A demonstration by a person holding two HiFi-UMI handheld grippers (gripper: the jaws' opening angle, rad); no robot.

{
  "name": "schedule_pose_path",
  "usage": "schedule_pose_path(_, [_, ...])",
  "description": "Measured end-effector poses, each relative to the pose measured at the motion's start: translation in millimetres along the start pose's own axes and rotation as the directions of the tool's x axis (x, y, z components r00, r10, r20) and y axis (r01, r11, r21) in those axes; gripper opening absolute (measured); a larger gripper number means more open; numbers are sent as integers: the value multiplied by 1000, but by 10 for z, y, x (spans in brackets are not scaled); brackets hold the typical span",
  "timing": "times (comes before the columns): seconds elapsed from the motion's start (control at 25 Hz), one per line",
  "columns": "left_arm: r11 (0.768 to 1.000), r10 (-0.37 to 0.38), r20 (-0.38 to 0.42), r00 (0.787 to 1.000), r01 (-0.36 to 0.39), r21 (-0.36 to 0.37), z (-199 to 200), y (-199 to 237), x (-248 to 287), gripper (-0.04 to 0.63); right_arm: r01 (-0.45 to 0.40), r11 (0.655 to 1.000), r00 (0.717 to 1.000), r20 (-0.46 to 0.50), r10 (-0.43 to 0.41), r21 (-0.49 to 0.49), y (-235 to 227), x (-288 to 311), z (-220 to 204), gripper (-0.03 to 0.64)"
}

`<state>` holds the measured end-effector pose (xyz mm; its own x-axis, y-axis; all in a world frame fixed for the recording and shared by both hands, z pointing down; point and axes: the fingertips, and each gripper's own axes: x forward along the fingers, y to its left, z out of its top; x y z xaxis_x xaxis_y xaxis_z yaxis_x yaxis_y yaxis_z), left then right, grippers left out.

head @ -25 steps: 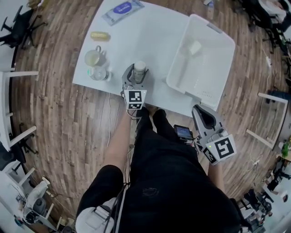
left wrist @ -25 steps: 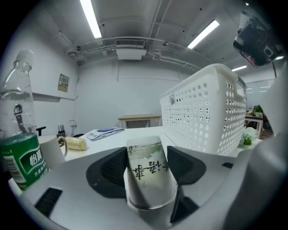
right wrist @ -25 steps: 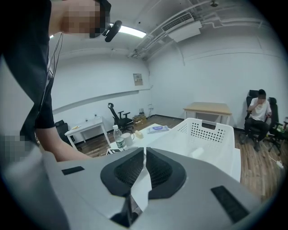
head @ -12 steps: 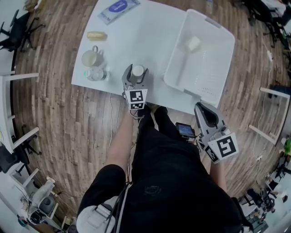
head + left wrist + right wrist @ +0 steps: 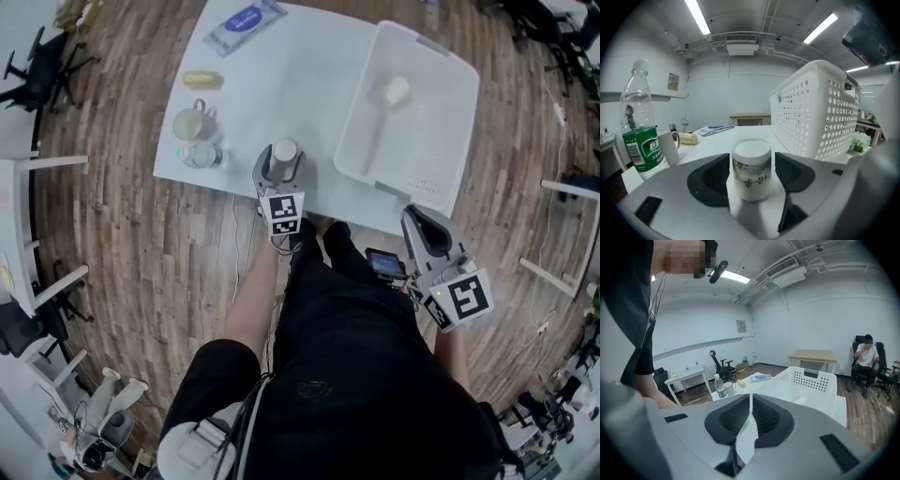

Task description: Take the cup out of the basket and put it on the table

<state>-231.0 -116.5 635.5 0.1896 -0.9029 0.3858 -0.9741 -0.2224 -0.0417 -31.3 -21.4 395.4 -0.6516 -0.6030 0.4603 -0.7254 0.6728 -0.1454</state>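
A white paper cup (image 5: 751, 170) with green print stands upside down on the white table (image 5: 309, 84), near its front edge. The same cup (image 5: 284, 155) shows in the head view, left of the basket. My left gripper (image 5: 281, 167) is open around it, and a thin gap shows between each pad and the cup's sides. The white perforated basket (image 5: 441, 141) sits on the table's right side and holds one small white object (image 5: 394, 91). My right gripper (image 5: 424, 232) is shut and empty, held off the table's front right corner.
At the table's left stand a clear bottle with a green label (image 5: 640, 126), a white mug (image 5: 192, 122), a yellowish wrapped item (image 5: 203, 80) and a blue packet (image 5: 244, 21). The basket's wall (image 5: 815, 112) rises right of the cup. Chairs and desks ring the wooden floor.
The left gripper and the cup between its jaws have shifted slightly toward the table's front edge. The right gripper has hardly moved.
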Motion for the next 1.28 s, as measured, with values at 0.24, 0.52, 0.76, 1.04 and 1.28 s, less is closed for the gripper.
schedule_pose_path(0.24, [1000,25,13,1000,-25,-11,160,40,-268,296,10,1000,997,72,-9,-6,-44,-83,122,28])
schedule_pose_path(0.52, [1000,-14,107,994,12,17,785,-120,-697,197,10,1000,990,139,-9,-1,-43,-190,225,28])
schedule_pose_path(0.76, [997,-65,187,980,58,44,1286,-396,-979,68,4,1000,982,190,-4,1,-31,-219,243,27])
schedule_pose_path(1.04, [974,-226,243,943,213,82,1801,-889,-1187,11,21,1000,972,234,-24,15,-57,-291,253,26])
schedule_pose_path(1.28, [929,-367,250,896,343,137,2100,-1305,-1276,9,50,998,963,265,-56,30,-110,-364,225,26])
